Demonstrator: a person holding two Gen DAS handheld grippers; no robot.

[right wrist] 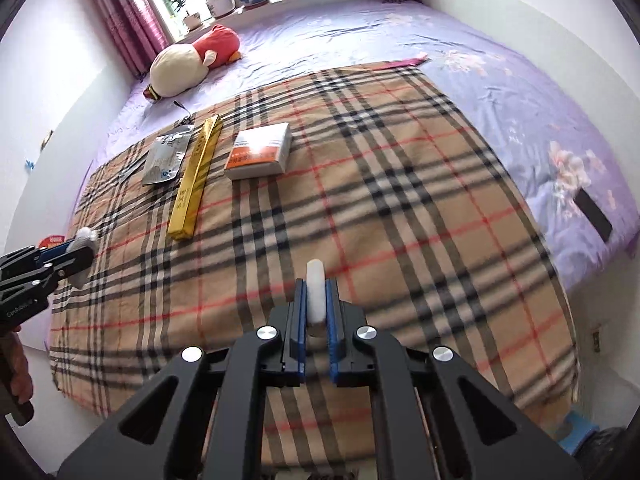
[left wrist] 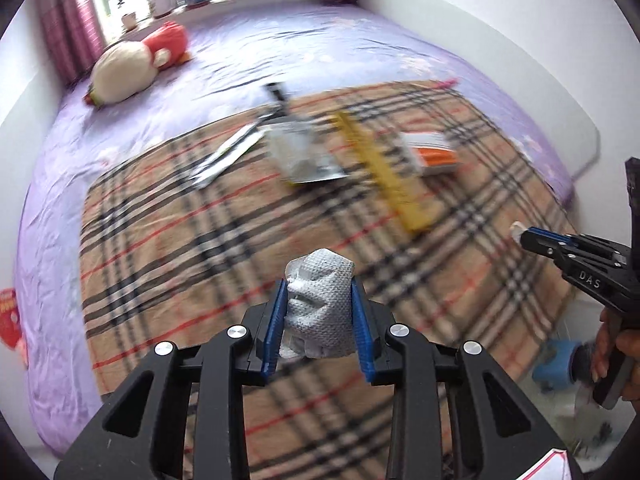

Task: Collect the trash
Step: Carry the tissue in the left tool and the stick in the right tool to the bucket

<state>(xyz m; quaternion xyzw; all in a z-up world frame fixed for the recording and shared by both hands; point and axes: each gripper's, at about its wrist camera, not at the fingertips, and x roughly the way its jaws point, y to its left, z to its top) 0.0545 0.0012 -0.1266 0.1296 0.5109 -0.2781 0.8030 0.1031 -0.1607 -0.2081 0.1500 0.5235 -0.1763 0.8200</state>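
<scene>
Open plaid blanket (right wrist: 360,208) nearby; yellow box (right wrist: 196,184) and carton (right wrist: 260,152) beyond.

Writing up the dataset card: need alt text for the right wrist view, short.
The right hand-held gripper is shut on a thin white piece of trash above a plaid blanket on a purple bed. On the blanket lie a silver pouch, a long yellow box and an orange-and-white box; the left hand-held gripper holds a crumpled tissue at the left edge.
</scene>
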